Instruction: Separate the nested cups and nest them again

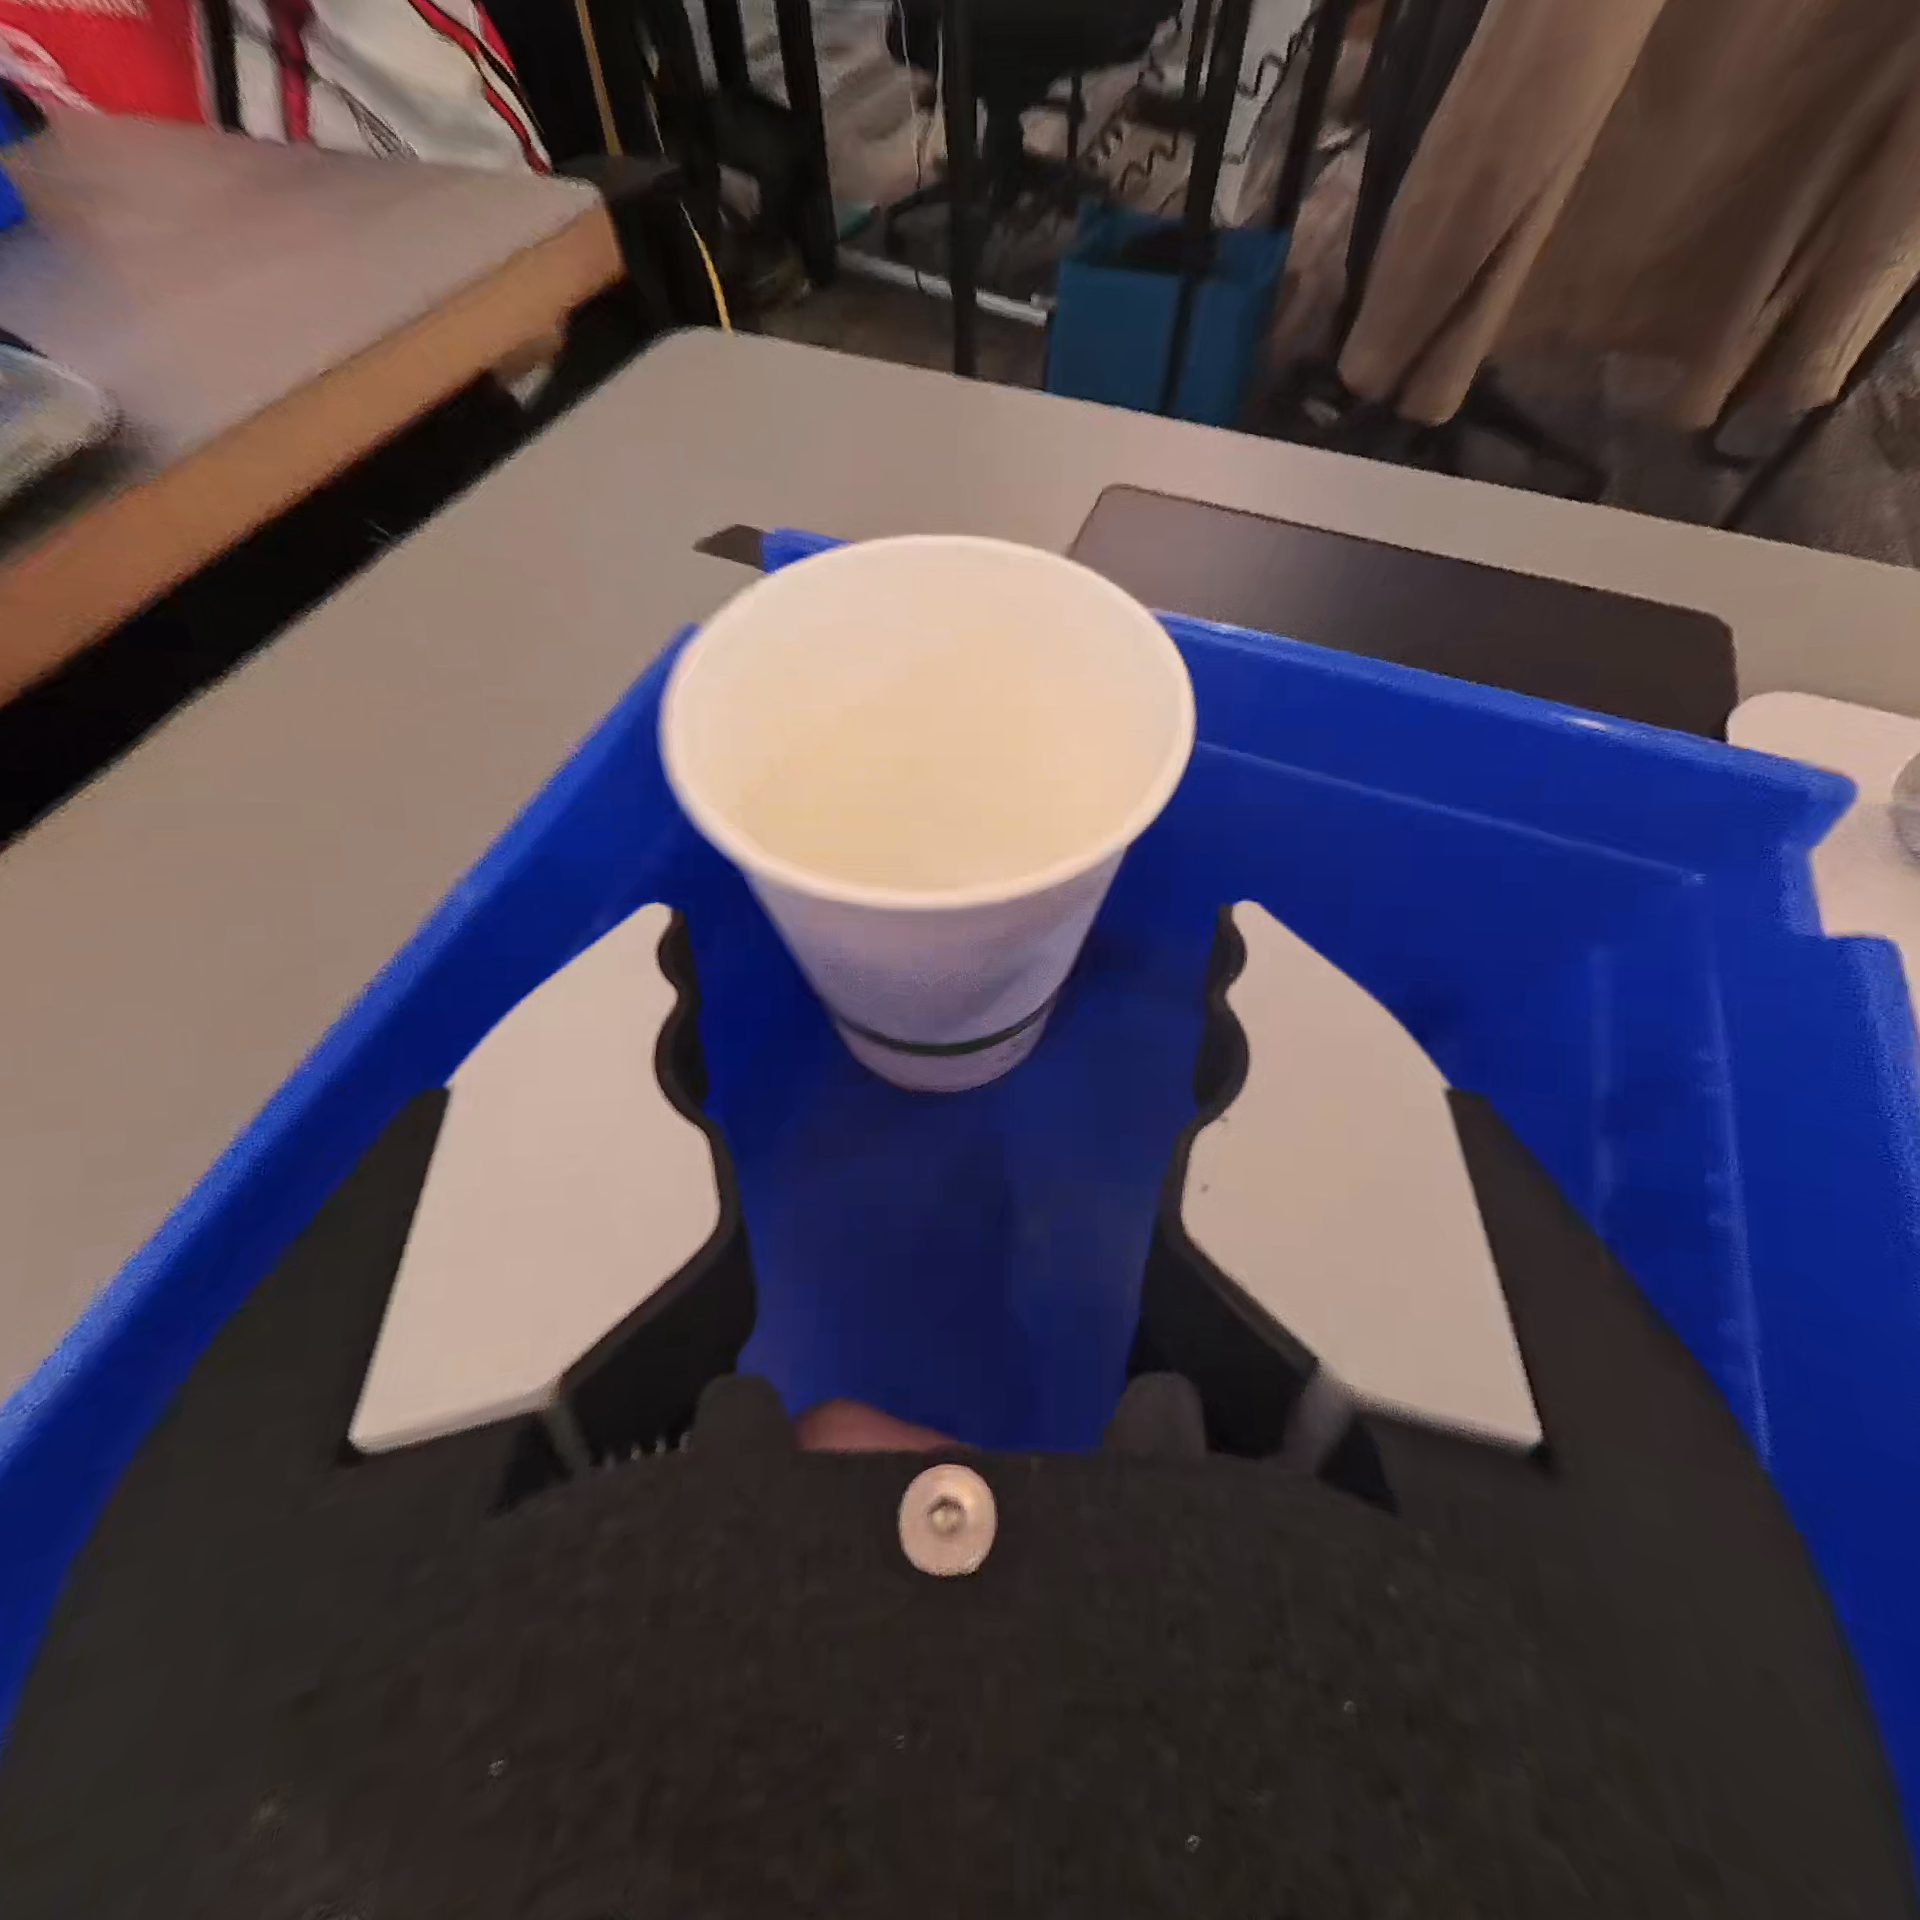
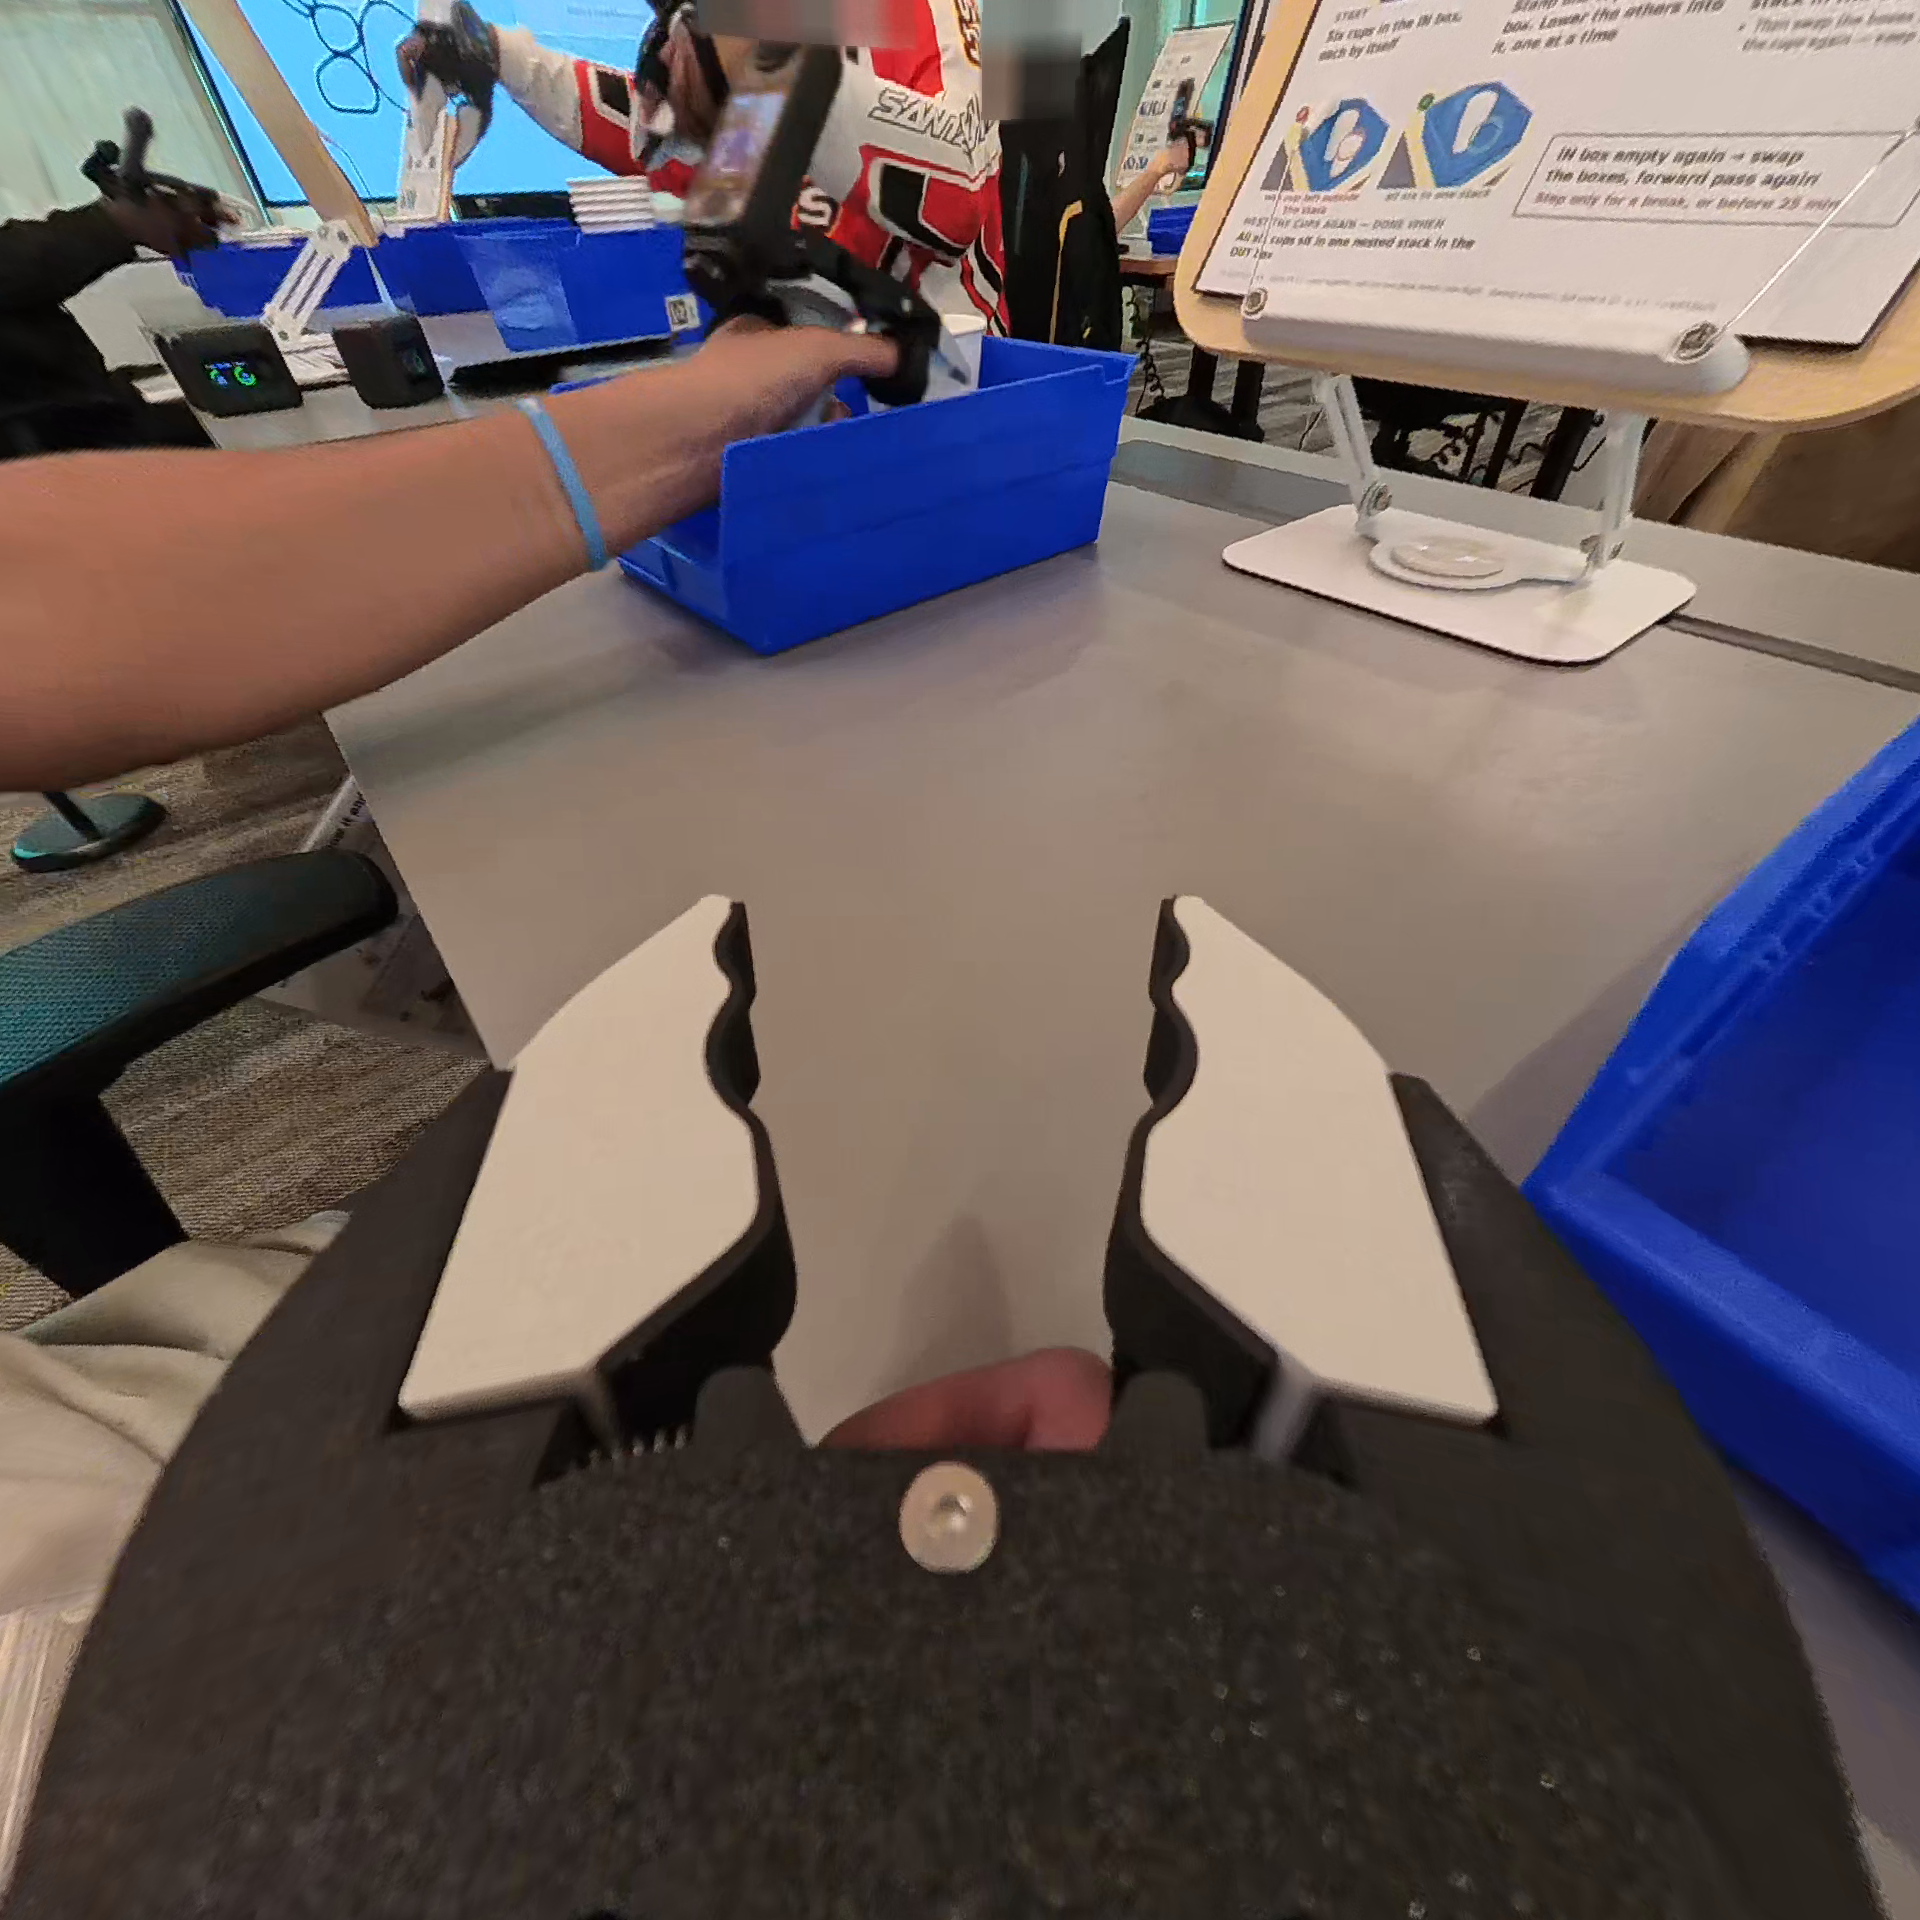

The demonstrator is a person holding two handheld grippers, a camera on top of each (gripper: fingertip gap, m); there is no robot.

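Now the left tool (image 1: 951,997), spread wide, is hovering short of the white cup (image 1: 925,790) in the blue bin (image 1: 1455,821), needing a centred, gentle squeeze, while the right tool (image 2: 951,997) is idling wide and empty.

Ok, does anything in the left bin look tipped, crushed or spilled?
Nothing stands out. The white paper cup stands upright in the blue bin, rim round, empty inside. The left gripper is open just short of it.

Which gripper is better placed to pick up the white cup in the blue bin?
Left. The left gripper is open inside the blue bin, facing the white cup. The right gripper hangs open over bare table.
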